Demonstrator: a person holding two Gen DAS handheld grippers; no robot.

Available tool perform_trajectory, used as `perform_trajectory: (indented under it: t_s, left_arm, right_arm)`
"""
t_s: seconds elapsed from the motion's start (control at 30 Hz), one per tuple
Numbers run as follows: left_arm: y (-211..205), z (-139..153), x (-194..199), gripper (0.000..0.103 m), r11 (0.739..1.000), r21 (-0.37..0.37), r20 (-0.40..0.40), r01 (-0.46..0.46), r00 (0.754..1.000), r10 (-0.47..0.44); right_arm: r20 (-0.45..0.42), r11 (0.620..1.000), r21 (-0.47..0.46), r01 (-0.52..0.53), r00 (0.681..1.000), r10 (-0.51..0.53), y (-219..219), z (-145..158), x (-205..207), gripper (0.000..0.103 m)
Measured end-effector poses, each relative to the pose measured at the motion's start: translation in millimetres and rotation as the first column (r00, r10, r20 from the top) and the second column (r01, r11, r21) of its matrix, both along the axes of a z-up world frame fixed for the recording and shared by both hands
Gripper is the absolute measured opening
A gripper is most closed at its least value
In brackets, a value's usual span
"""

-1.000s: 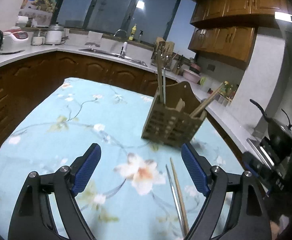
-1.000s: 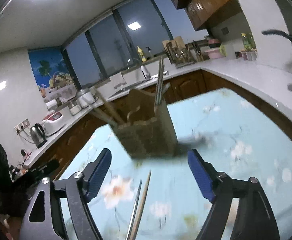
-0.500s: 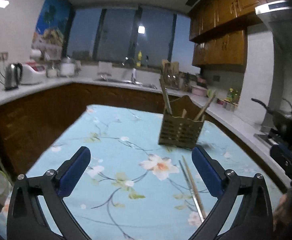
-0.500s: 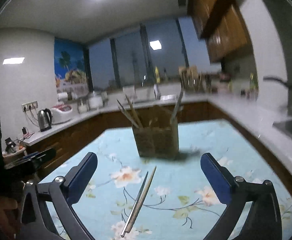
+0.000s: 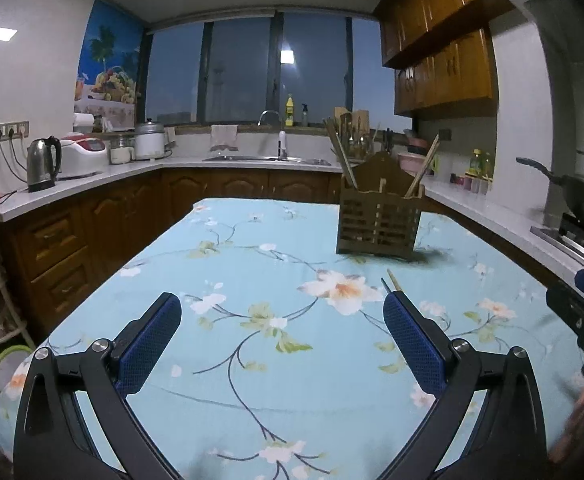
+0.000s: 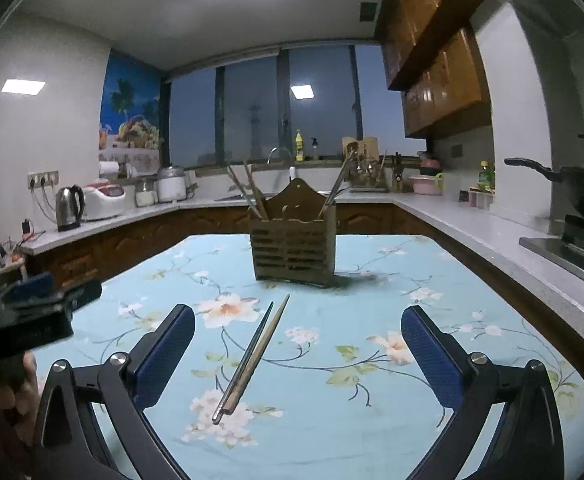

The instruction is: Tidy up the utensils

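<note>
A wooden slatted utensil holder [image 6: 294,246] stands on the floral tablecloth, with chopsticks sticking out of both its end compartments; it also shows in the left wrist view [image 5: 378,222]. Two loose chopsticks [image 6: 251,358], one metal and one wooden, lie side by side on the cloth in front of the holder. My right gripper [image 6: 298,354] is open and empty, its jaws either side of them, above the cloth. My left gripper [image 5: 279,338] is open and empty over the cloth; only the chopstick tips [image 5: 390,280] show beyond its right finger.
The table [image 5: 251,360] has a light-blue flowered cloth. Kitchen counters run around it: kettle [image 5: 43,164] and rice cooker at left, sink at back, black wok [image 5: 580,196] on the stove at right. A wire rack stands at the left table corner.
Both grippers have pulled back from the holder and levelled out, so the holder looks smaller and farther. The loose chopsticks have not moved. Both grippers stay open.
</note>
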State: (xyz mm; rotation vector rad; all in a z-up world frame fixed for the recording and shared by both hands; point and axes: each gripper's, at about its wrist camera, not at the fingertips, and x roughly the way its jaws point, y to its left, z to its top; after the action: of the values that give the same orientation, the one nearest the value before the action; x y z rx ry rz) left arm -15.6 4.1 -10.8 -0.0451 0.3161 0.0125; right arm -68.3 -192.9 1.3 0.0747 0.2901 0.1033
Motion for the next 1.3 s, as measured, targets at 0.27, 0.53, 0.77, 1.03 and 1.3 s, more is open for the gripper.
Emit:
perform_trajectory:
  t_s: [0.27,0.53,0.77,1.03,1.3]
  left_arm:
    - [-1.2,0.0,-0.1,0.103,1.0,0.007,-0.017,-0.001,1.0,0.001]
    - [-1.2,-1.4,-0.7,0.103,1.0,0.015,-0.014,-0.001,1.0,0.001]
    - [-3.1,0.9,-4.2,0.103,1.0,0.026,0.005,-0.005,1.0,0.005]
    - [-6.5,4.0,-6.2,0.103,0.999,0.038,0.018,-0.005,1.0,0.005]
    - [-8.7,6.9,-6.2,0.103,0.999,0.035,0.024,-0.007,1.0,0.006]
  right_arm:
    - [-0.034,0.999,0.051,0.019,0.999,-0.018,-10.3,-8.1,2.1,0.103]
    - [-0.044,0.998,0.059,0.015,0.999,-0.012,-10.1,-8.3,3.7,0.103]
    - [-0.044,0.997,0.07,0.017,0.999,-0.013,-12.1,-11.6,4.7,0.103]
    - [-0.032,0.997,0.072,0.012,0.999,-0.01,-10.8,-13.3,2.1,0.103]
    - [-0.03,0.997,0.075,0.013,1.0,-0.01,-10.8,-12.8,0.0,0.103]
